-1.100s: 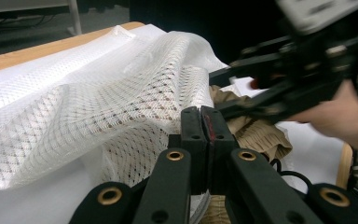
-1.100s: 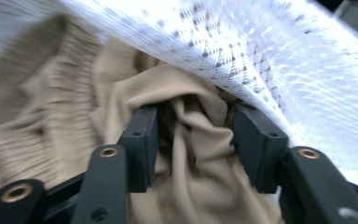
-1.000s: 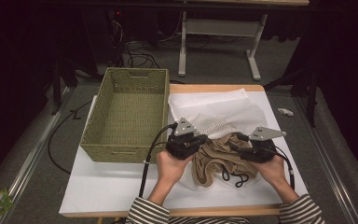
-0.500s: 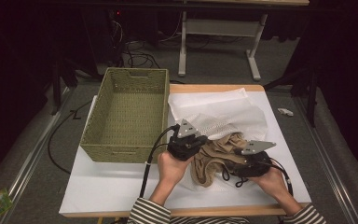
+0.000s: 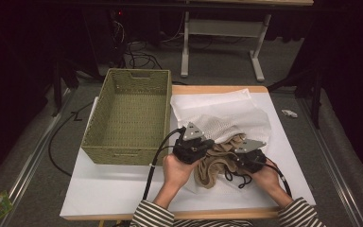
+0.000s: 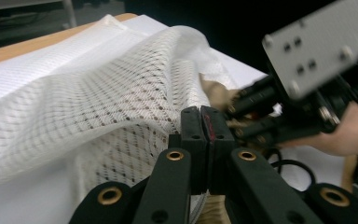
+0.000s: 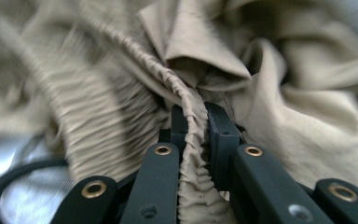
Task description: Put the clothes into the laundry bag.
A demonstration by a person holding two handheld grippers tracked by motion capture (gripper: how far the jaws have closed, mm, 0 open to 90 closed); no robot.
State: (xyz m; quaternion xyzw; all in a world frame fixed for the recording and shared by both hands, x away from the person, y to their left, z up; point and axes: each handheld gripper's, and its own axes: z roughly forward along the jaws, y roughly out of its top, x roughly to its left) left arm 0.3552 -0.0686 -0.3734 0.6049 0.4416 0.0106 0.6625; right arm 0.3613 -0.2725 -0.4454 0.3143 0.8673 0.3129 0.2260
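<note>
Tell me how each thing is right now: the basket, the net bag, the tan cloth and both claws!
Basket: upright, nothing inside.
Net bag: crumpled, edge pinched in the left claw.
Tan cloth: bunched up, partly tucked in the bag's mouth.
Left claw: shut on the net bag.
Right claw: just closed, shut on the cloth's gathered band.

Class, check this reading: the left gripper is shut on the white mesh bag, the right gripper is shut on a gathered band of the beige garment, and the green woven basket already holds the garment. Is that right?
Not quite: the green woven basket holds nothing, as the high view shows. The beige garment lies on the white sheet beside it. The rest stands: the left gripper is shut on the white mesh bag, the right gripper on the gathered band.
</note>
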